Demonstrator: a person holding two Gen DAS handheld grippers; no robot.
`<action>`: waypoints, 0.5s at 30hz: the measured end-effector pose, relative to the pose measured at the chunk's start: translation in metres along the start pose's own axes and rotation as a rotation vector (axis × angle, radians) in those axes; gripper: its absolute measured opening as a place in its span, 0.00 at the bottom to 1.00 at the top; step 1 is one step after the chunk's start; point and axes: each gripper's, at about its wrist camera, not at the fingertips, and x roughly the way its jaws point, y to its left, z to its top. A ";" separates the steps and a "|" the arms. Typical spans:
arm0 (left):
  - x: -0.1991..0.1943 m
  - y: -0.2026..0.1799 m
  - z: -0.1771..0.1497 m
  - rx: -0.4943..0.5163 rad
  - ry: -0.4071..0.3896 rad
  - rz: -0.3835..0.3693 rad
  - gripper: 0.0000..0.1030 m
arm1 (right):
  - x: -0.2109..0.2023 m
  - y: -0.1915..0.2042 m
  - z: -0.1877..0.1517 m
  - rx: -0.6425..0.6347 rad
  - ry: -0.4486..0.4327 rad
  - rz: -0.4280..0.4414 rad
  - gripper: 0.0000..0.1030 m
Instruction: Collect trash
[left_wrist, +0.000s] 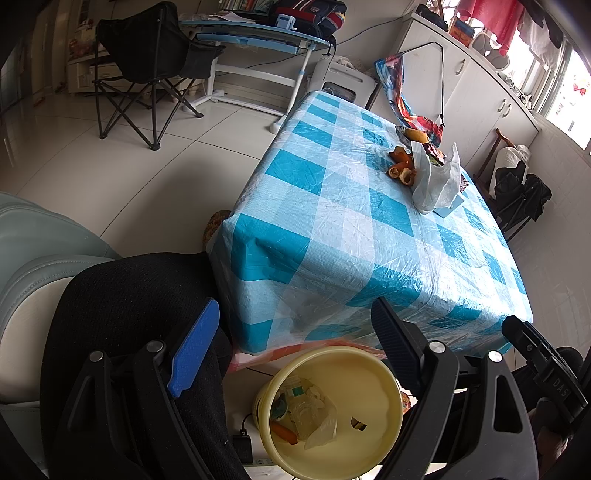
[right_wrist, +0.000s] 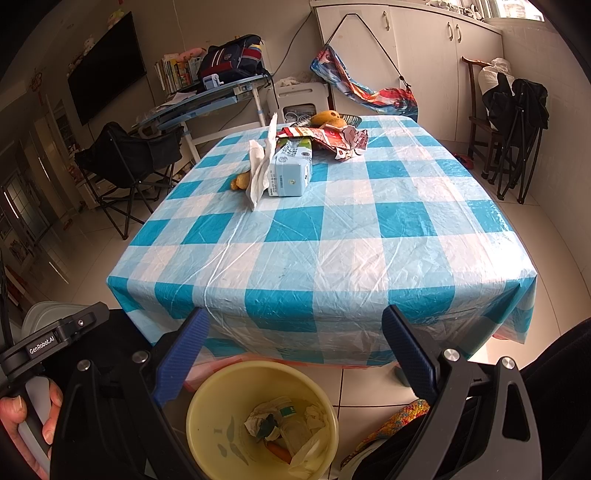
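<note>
While both tongs gape | bin (right_wrist: 207, 417) below (holds wrappers) | table (right_wrist: 332, 240)

Bin (right_wrist: 207, 424) stands on the floor directly before the table's (right_wrist: 332, 251) near edge. In the bin: wrappers (right_wrist: 284, 421) and a bag. On the table's far part: carton (right_wrist: 290, 173), with tissue (right_wrist: 258, 173) at its left and crumpled packaging (right_wrist: 332, 140) behind it
</note>
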 end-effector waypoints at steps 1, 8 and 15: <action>0.000 0.000 0.000 0.000 0.000 0.000 0.79 | 0.000 0.000 0.000 -0.001 0.000 0.000 0.88; 0.000 0.000 0.000 0.001 0.001 -0.001 0.79 | 0.000 0.000 0.000 -0.001 0.000 0.000 0.88; -0.001 0.002 0.002 -0.005 -0.001 -0.004 0.79 | 0.001 -0.001 0.004 0.025 -0.006 0.023 0.88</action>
